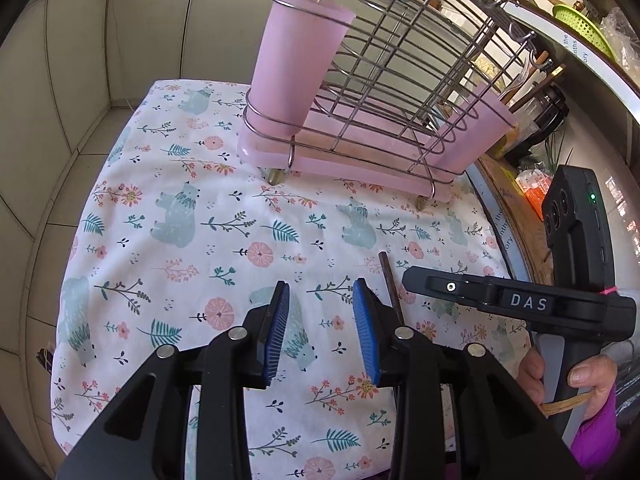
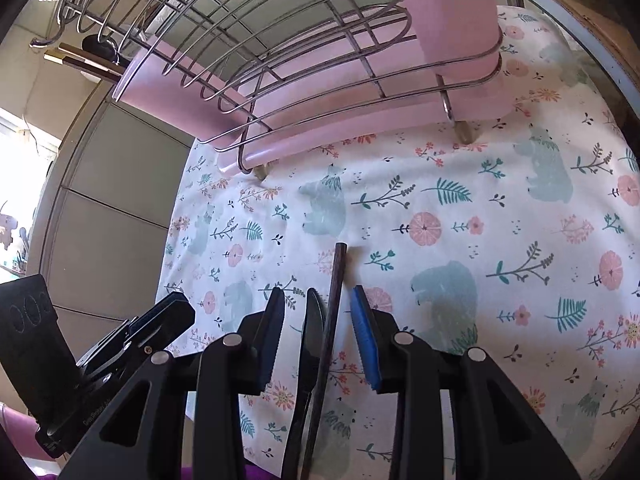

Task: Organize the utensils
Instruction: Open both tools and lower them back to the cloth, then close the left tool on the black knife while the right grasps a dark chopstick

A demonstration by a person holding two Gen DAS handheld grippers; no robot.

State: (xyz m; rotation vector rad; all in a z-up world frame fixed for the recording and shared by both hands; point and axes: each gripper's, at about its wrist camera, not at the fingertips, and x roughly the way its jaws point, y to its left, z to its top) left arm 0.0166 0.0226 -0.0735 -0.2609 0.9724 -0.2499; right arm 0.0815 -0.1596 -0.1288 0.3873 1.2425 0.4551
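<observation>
The right gripper (image 2: 316, 320) straddles a dark chopstick (image 2: 334, 300) and black utensil (image 2: 314, 332) near the counter's front edge, jaws released; left gripper (image 1: 322, 316) hangs empty, ready for the pink rack (image 1: 360, 120).

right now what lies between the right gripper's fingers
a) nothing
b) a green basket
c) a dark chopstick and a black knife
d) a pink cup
c: in the right wrist view a dark chopstick and a black knife lie between the right gripper fingers.
</observation>
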